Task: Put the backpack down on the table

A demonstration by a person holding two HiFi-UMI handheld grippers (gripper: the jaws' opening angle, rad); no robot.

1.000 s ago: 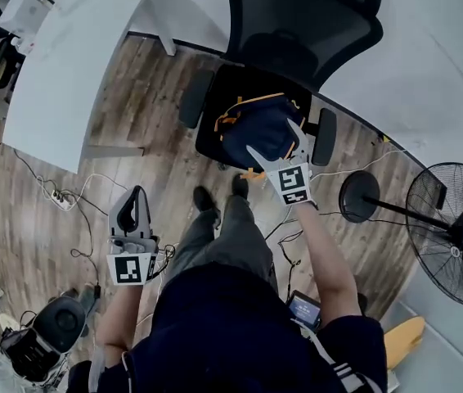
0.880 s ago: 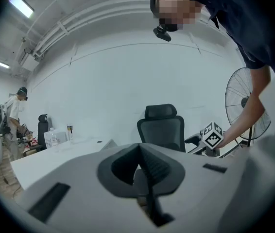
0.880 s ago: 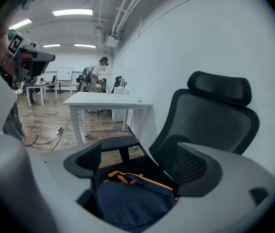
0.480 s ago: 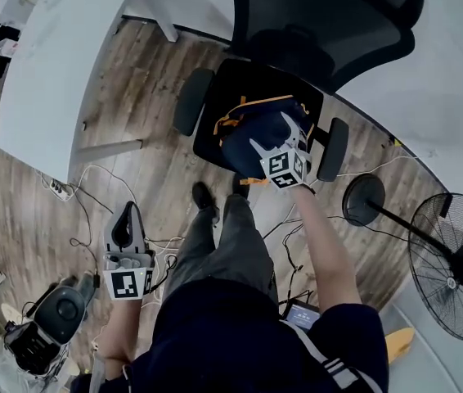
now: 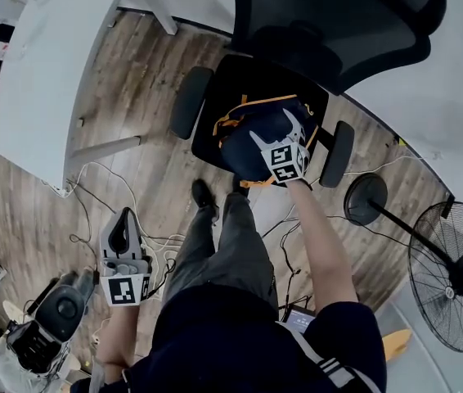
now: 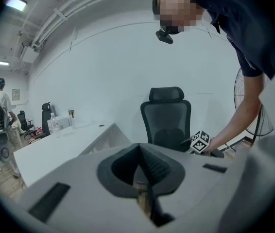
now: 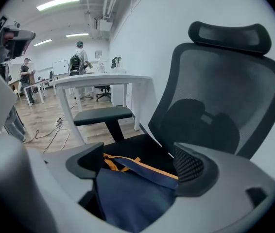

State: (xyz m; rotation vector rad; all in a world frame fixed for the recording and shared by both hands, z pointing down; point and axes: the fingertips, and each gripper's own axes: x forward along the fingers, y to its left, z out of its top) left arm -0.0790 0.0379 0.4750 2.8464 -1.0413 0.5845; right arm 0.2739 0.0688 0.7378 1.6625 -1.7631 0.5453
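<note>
A navy backpack (image 5: 252,133) with orange trim lies on the seat of a black office chair (image 5: 231,80). My right gripper (image 5: 277,131) hangs over the backpack's right part. Its jaws stand wide and have just been closing a little, and they straddle the top of the backpack (image 7: 132,198) without pressing it. The right gripper (image 7: 137,161) view shows the orange-edged strap between the pads. My left gripper (image 5: 124,216) hangs low at the left above the floor, shut and empty, and its pads meet in the left gripper (image 6: 139,152) view. The white table (image 5: 51,80) stands at the upper left.
A standing fan (image 5: 452,277) with a round base (image 5: 365,199) is right of the chair. Cables (image 5: 92,195) trail over the wooden floor by the table leg. A black device (image 5: 56,318) sits on the floor at bottom left. People with backpacks (image 7: 77,62) stand far off.
My right gripper has come down from in front of the chair onto the backpack. The left gripper has sunk lower and stays shut.
</note>
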